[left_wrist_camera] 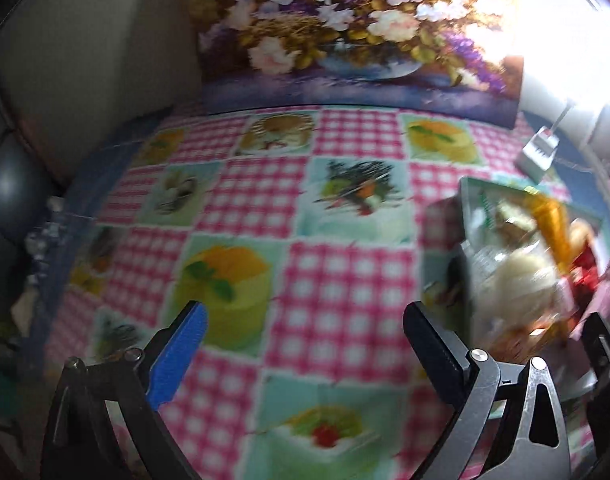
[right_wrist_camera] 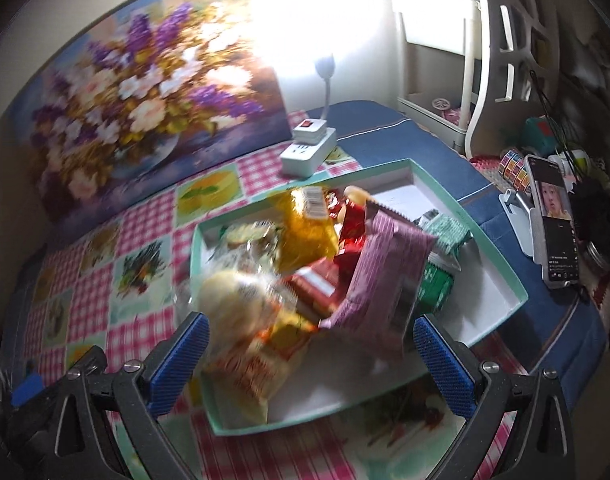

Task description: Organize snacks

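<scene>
A glossy checked tablecloth (right_wrist_camera: 145, 232) is spread flat. On it a shallow rectangular teal-rimmed cardboard box (right_wrist_camera: 505, 280) is heaped with crinkly foil snack packets (right_wrist_camera: 377, 264). Both the left gripper (left_wrist_camera: 305, 344) and right gripper (right_wrist_camera: 311, 356) are held wide apart, empty.

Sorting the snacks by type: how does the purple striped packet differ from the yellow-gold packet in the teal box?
The purple striped packet is opaque, ribbed with stripes, and leans at the pile's right; the yellow-gold packet is glossy, translucent and carries a barcode label at its top. The purple one looks longer; the gold one sits farther back. Both rest inside the shallow teal box.
</scene>
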The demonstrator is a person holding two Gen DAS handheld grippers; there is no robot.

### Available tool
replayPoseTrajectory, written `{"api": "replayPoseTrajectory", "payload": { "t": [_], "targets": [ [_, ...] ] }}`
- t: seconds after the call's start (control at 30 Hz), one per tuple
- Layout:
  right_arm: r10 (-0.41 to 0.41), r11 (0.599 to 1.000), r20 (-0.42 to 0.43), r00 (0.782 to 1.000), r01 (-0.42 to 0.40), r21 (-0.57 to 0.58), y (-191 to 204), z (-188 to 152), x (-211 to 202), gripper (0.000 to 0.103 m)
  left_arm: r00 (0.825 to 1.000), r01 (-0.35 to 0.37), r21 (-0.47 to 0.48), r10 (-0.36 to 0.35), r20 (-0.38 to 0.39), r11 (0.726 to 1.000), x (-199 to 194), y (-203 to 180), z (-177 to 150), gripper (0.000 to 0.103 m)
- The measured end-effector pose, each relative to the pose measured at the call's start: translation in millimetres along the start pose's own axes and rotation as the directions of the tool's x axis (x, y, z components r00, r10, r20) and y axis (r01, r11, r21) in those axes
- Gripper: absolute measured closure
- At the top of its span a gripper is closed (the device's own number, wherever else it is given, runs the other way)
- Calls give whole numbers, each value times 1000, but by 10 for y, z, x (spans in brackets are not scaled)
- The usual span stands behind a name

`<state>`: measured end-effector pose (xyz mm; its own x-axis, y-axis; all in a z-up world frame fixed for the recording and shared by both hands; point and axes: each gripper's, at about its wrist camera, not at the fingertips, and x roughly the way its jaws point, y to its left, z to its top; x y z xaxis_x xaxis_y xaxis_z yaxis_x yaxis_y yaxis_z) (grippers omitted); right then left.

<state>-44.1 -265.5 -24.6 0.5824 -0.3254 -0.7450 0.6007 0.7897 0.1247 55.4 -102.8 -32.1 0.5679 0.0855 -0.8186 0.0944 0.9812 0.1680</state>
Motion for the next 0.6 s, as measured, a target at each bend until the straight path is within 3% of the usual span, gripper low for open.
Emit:
{"api": "replayPoseTrajectory", "payload": {
  "t": [0.07, 0.27, 0.6],
  "targets": [
    [9, 1000, 2, 1000, -9, 13, -17, -18, -67, 0, 999, -44, 14, 44, 11, 999, -73, 32, -64, 5],
    [20, 1000, 23, 1000, -20, 21, -22, -35, -214, 0, 998, -5, 36, 3, 70, 999, -296, 106, -214, 5],
    [15, 999, 28, 999, -14, -42, 114, -50, -235, 0, 996, 8, -45, -4, 89, 999, -343, 294, -156, 5]
  ]
}}
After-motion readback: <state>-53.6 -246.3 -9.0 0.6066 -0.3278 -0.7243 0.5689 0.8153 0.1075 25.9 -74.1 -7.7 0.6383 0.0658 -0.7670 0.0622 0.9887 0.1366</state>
